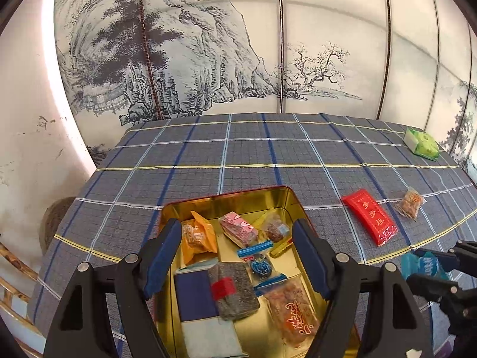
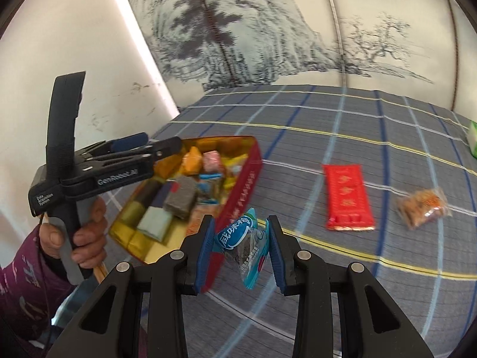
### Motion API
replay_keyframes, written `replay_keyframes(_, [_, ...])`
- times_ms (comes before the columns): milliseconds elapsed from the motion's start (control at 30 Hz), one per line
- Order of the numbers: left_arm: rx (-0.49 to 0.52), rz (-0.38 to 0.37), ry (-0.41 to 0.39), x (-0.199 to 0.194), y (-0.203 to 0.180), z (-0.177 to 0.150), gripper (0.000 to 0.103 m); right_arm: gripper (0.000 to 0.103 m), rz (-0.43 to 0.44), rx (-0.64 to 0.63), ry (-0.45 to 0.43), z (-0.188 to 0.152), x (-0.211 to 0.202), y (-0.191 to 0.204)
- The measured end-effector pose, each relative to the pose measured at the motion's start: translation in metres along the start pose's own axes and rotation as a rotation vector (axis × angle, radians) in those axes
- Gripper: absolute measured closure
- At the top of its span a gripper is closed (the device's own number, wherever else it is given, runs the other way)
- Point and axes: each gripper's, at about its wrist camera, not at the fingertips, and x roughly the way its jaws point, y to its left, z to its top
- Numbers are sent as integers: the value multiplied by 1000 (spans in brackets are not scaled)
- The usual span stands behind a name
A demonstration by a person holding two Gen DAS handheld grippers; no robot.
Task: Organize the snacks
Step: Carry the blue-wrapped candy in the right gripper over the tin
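Packet (image 2: 243,246) between right jaws

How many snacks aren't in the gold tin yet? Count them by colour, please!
Red packet: 1
Green packet: 1
Clear bag of brown snacks: 1
Blue packet, in the right tool: 1
Total: 4

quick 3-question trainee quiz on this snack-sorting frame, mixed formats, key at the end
1. True or false: the right gripper is shut on the teal packet.
2. Multiple choice: the red packet lies (A) in the tin, (B) on the tablecloth beside the tin, (C) between the left gripper's fingers.
3. Fill in: the left gripper hovers, holding nothing, over the open ____.

Key: 1 true; 2 B; 3 tin.
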Motion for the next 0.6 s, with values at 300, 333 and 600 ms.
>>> replay_keyframes(300, [-17,21,-18,-5,15,-1,28,67,60,-55,19,13,28,37])
replay_keyframes(333, [-19,21,-19,-6,16,-1,28,67,66,-58,23,14,31,40])
replay_keyframes(600, [-32,30,-20,-5,27,-3,26,67,99,-81,62,16,57,61])
